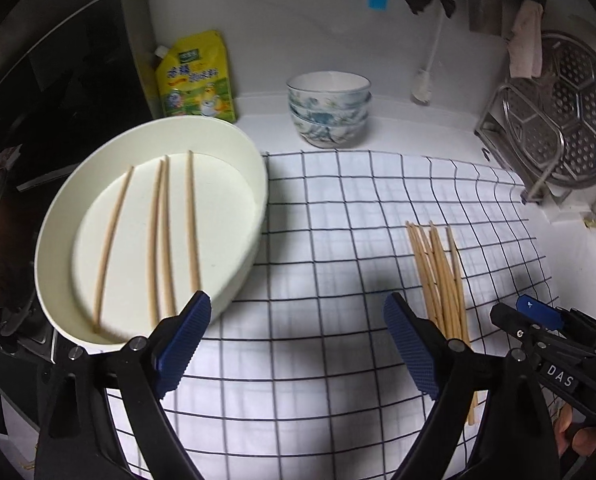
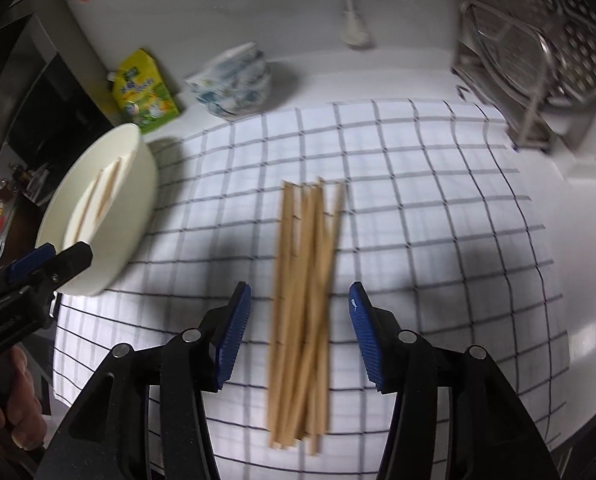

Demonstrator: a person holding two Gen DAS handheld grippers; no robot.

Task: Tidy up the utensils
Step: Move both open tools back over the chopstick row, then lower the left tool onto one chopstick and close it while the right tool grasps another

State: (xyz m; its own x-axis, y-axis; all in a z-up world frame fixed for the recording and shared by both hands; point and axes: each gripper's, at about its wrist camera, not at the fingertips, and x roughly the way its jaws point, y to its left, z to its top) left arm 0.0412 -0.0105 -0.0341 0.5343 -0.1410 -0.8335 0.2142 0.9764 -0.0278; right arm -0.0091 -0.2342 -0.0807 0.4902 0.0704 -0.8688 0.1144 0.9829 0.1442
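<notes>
Reaching for the next chopstick off the loose pile, tray already part filled.

At left of the left wrist view, cream oval tray (image 1: 234,160) holding four chopsticks (image 1: 160,236) laid lengthwise; left gripper (image 1: 298,340) wide open and empty at lower centre, over bare checked cloth (image 1: 318,220) between tray and pile. Toward the lower right of that view, the loose pile of chopsticks (image 1: 438,272) flat on the cloth, well apart from the tray. In the right wrist view, right gripper (image 2: 300,332) part open and empty, jaws astride the near end of the same pile (image 2: 306,280) at centre, pads clear of the wood. Best to single out an outer stick, close square across its shaft, lift level, avoid dragging neighbours or bunching cloth.
</notes>
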